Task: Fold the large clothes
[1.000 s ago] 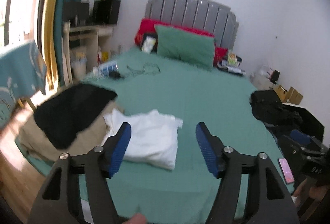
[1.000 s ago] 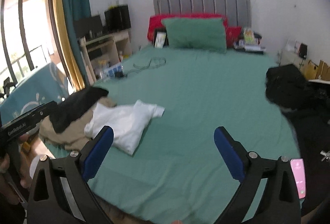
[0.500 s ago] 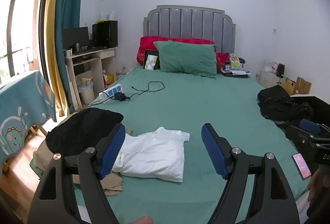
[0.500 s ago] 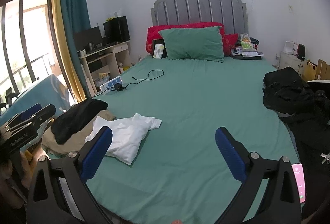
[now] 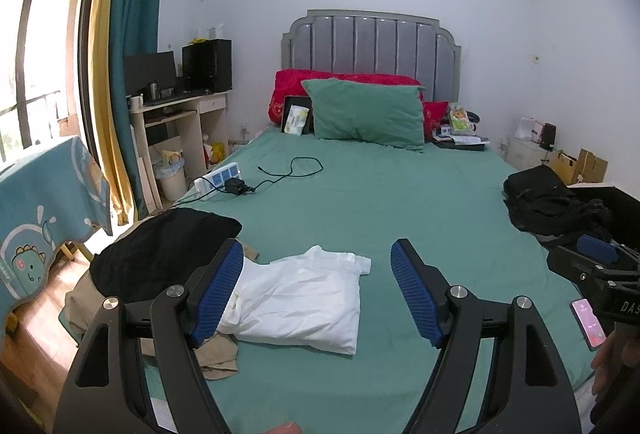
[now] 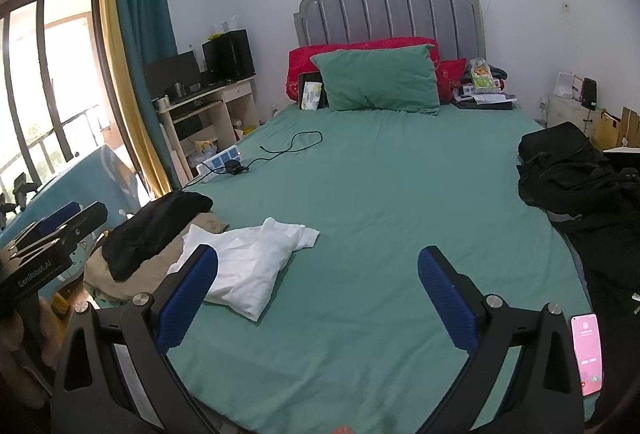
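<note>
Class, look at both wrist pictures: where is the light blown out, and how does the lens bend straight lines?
Left wrist view: the window is washed out white, and the curtain bows inward. Right wrist view: the window glares less, with its bars curving; the headboard near centre stays nearly straight. Both views darken at the corners.
</note>
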Available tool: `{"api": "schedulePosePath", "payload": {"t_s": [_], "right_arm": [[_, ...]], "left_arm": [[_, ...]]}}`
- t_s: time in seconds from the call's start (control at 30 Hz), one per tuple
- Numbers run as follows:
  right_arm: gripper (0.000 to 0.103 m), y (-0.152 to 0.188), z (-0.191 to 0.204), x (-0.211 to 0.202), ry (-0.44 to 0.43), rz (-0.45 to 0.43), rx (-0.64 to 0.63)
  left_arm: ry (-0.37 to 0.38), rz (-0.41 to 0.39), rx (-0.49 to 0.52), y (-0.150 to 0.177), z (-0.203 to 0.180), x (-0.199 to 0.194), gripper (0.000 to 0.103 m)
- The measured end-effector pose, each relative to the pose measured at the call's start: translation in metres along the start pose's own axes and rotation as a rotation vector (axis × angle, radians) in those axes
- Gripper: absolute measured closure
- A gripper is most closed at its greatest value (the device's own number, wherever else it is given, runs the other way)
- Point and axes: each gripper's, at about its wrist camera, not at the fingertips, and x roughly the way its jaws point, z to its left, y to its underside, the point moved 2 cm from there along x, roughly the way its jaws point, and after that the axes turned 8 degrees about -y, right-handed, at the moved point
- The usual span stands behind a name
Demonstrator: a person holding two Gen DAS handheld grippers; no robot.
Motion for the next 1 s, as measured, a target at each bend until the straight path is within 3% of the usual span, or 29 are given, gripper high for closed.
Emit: {"api": "schedulePosePath", "payload": {"t_s": [1.0], "right_arm": [[0.004, 0.0025, -0.0086, 0.0069, -0.004, 0.010, 0.012]], "left_arm": [[-0.009, 0.010, 0.010, 0.0071, -0.0024, 0.0041, 0.024]]}}
